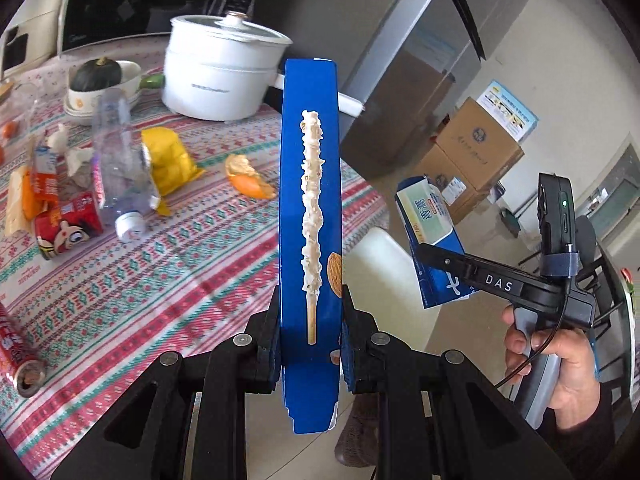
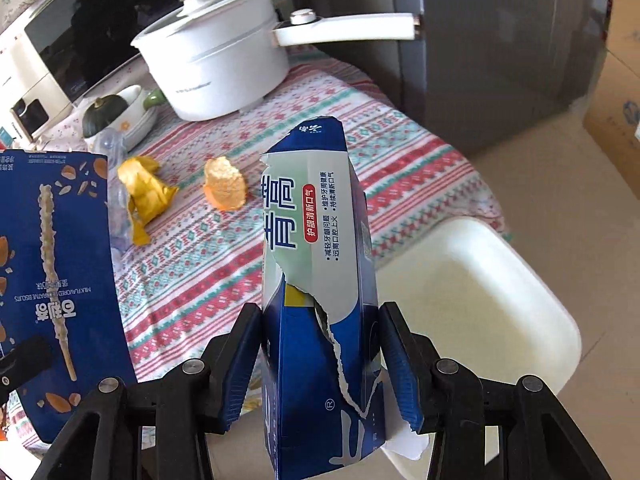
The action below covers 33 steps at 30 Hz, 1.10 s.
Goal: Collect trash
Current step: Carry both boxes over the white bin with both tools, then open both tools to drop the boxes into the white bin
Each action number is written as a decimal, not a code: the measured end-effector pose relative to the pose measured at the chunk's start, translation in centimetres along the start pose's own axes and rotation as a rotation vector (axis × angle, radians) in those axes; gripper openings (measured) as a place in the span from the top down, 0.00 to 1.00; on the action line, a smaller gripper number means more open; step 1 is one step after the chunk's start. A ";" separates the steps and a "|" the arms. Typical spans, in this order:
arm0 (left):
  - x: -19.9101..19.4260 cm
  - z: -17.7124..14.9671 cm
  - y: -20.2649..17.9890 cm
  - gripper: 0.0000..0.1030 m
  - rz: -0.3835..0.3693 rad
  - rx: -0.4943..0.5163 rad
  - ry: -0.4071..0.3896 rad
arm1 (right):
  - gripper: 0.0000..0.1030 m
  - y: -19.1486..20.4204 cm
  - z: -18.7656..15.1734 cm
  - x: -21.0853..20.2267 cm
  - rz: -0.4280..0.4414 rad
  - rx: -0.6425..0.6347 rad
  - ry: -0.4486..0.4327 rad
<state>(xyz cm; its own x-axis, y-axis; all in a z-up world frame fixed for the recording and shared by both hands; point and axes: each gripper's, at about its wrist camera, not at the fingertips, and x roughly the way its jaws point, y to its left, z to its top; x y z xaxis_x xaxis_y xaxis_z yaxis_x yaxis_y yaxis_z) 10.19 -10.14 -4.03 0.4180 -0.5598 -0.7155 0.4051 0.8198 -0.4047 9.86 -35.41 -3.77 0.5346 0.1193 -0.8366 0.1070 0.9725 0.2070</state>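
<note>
Behind my jaws, the table (image 1: 180, 264) has more trash. My left gripper (image 1: 310, 344) squeezes a blue biscuit box (image 1: 310, 184); my right gripper (image 2: 320, 364) squeezes a torn toothpaste box (image 2: 320, 264). Both feel light and squashy, so I hold their flat sides near the bottom.

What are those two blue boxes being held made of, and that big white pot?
The blue biscuit-stick box and the torn blue-and-white toothpaste box look like glossy printed cardboard; the tear shows a pale, fibrous edge. The white lidded pot seems smooth plastic or enamelled metal, with a glass-looking lid.
</note>
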 end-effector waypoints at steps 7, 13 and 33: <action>6.1 -0.6 -5.8 0.77 -0.091 0.090 0.066 | 0.49 -6.6 -1.4 -0.9 -0.071 0.089 0.017; 11.6 -1.0 -8.6 0.77 -0.122 0.150 0.078 | 0.48 -11.2 -2.4 -1.7 -0.137 0.147 0.025; 17.6 -1.4 -7.6 0.02 0.163 0.234 0.115 | 0.48 -13.3 -3.1 -0.3 -0.181 0.167 0.081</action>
<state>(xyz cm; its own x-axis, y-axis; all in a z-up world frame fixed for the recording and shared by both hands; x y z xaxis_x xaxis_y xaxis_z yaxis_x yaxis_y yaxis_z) 13.34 -26.10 -14.31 0.4037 -0.3953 -0.8251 0.5220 0.8401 -0.1471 5.71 -47.76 -7.86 0.4261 -0.0313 -0.9042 0.3352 0.9338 0.1256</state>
